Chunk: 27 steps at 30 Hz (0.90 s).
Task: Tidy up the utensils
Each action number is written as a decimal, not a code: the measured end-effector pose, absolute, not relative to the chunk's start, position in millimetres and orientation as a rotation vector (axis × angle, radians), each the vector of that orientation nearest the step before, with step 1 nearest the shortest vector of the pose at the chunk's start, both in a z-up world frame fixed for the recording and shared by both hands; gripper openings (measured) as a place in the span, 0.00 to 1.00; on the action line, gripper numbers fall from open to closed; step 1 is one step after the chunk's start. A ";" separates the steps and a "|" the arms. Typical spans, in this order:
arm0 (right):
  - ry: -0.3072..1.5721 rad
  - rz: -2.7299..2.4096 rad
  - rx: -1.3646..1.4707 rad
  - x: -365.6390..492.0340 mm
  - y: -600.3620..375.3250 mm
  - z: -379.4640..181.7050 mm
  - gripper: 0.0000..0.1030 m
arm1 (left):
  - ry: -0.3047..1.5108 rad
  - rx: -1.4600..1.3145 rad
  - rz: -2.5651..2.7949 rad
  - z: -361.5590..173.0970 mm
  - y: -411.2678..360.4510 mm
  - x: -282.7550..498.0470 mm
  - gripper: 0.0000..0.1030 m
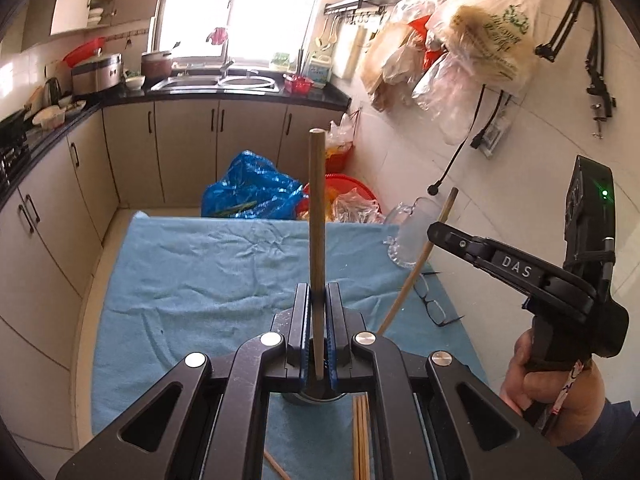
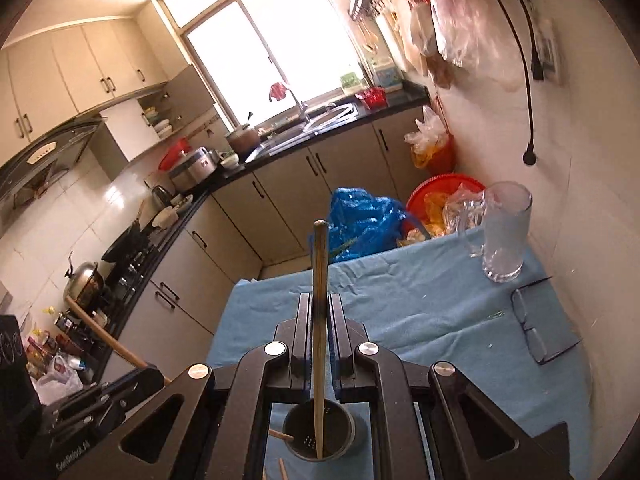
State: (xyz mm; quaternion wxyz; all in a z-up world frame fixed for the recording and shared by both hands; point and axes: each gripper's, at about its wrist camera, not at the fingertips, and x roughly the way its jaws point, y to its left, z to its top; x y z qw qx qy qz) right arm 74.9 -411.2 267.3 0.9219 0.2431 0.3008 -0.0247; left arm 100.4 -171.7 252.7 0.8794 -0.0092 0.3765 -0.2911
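Observation:
My left gripper [image 1: 319, 300] is shut on a wooden chopstick [image 1: 317, 216] that stands upright, its lower end over a dark cup [image 1: 314, 398] below the jaws. My right gripper [image 2: 319, 308] is shut on another wooden chopstick [image 2: 320, 320], whose lower end sits inside the dark holder cup [image 2: 320, 436]. In the left wrist view the right gripper [image 1: 436, 234] holds its chopstick [image 1: 420, 264] slanted, to the right. Several loose chopsticks [image 1: 361, 436] lie on the blue cloth [image 1: 220, 272] beside the cup. A second stick tip [image 2: 280, 435] rests at the cup's rim.
A clear glass mug [image 2: 504, 232] stands at the cloth's far right, with black eyeglasses [image 2: 536, 328] near it. A blue plastic bag [image 2: 360, 220] and red basin [image 2: 436, 192] lie beyond the table. Kitchen counter with stove [image 2: 132, 248] runs along the left.

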 end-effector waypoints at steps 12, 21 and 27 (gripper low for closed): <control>0.767 -0.022 0.526 101.3 -405.5 198.3 0.07 | 0.901 0.016 -0.575 193.9 -183.1 113.9 0.06; 0.785 -0.011 0.574 97.5 -414.1 192.5 0.12 | 0.855 -0.005 -0.560 202.7 -175.2 112.7 0.37; 0.727 -0.025 0.608 76.2 -425.4 214.2 0.29 | 0.800 -0.039 -0.556 222.4 -158.0 104.3 0.43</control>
